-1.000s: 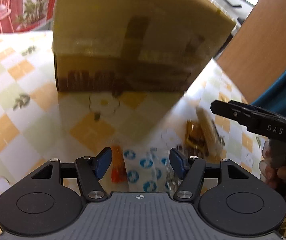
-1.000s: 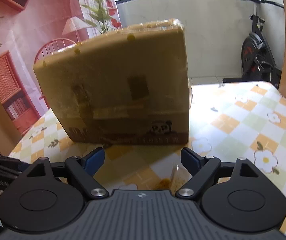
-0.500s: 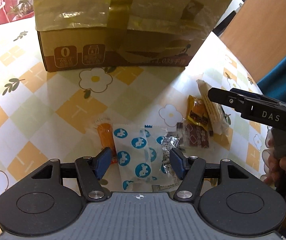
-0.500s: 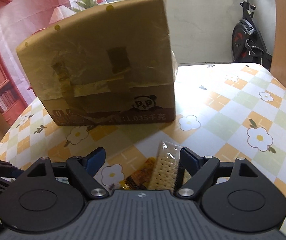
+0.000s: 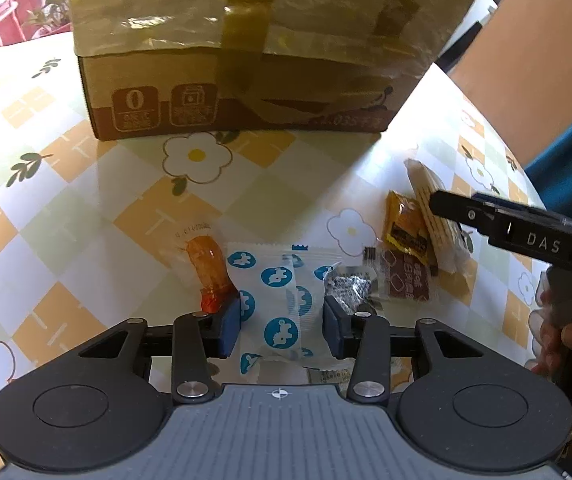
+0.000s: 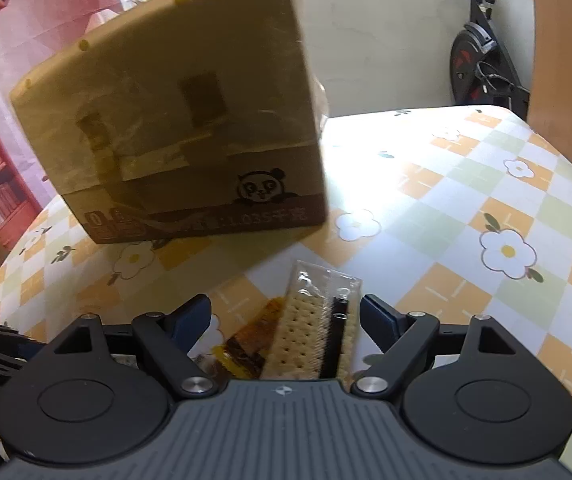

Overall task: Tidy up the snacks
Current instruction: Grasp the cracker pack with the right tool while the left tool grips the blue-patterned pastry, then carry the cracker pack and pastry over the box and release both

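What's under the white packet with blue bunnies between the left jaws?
The white packet lies on the tablecloth, its right edge overlapping a crinkled silver wrapper. Another pale packet peeks out beneath its near end; the gripper hides the rest.

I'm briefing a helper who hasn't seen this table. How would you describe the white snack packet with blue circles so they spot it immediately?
Start at the big taped cardboard box on the flowered tablecloth; a row of small snacks lies in front of it. The white packet lies near the row's left end, between an orange sweet and a crumpled silver wrapper. It alone is white with round blue animal badges.
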Demonstrator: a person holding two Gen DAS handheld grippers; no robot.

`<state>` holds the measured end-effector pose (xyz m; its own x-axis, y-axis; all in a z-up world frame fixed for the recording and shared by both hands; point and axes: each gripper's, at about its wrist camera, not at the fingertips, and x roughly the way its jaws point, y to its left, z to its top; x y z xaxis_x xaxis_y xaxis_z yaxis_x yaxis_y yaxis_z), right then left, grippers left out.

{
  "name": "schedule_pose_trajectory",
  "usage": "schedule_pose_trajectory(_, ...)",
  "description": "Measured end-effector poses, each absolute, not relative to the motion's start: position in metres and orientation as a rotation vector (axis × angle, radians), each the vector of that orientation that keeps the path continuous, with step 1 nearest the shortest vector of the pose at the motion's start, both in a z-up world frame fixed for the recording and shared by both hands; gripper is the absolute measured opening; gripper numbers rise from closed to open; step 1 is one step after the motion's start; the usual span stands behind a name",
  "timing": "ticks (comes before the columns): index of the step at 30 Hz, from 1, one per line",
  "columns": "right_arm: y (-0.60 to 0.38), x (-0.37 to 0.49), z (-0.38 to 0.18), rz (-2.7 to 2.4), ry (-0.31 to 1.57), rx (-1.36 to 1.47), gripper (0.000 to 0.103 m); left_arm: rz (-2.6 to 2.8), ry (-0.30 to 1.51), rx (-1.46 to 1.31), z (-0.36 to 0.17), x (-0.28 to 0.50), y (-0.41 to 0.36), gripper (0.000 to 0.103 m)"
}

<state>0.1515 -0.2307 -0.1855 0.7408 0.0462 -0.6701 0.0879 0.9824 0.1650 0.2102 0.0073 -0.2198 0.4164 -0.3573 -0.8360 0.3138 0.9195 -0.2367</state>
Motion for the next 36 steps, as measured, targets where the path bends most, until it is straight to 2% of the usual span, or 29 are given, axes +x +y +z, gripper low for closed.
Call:
schedule_pose_trajectory(3, -0.234, 0.152, -0.189, -0.031, 0.743, 0.203, 0.083, -0.419, 1.044, -0.059, -0.217, 0.210, 0.010, 0.044)
schedule_pose_trajectory(5, -0.237, 0.152, -0.193, -0.029, 0.746, 0.212, 0.068, -0.420, 1.027, -0.063, -0.215, 0.210, 0.010, 0.044)
schedule_pose_trajectory(10, -0.243, 0.152, -0.201, -0.044, 0.763, 0.262, 0.060, -0.418, 0.993, -0.065, -0.209, 0.208, 0.012, 0.044)
schedule_pose_trajectory(13, -0.248, 0.152, -0.205, -0.063, 0.786, 0.289, 0.060, -0.419, 0.988, -0.066, -0.208, 0.208, 0.012, 0.044)
schedule_pose_trajectory(17, -0.251, 0.149, -0.209, -0.055, 0.784, 0.322, 0.051, -0.419, 0.978, -0.073, -0.207, 0.208, 0.014, 0.044)
schedule_pose_trajectory(26, -0.248, 0.148, -0.192, 0.000, 0.728, 0.347, 0.049, -0.404, 0.902, -0.119, -0.192, 0.207, 0.026, 0.044)
schedule_pose_trajectory(36, -0.227, 0.150, -0.136, 0.141, 0.574, 0.337, 0.049, -0.402, 0.741, -0.105, -0.153, 0.204, 0.036, 0.044)
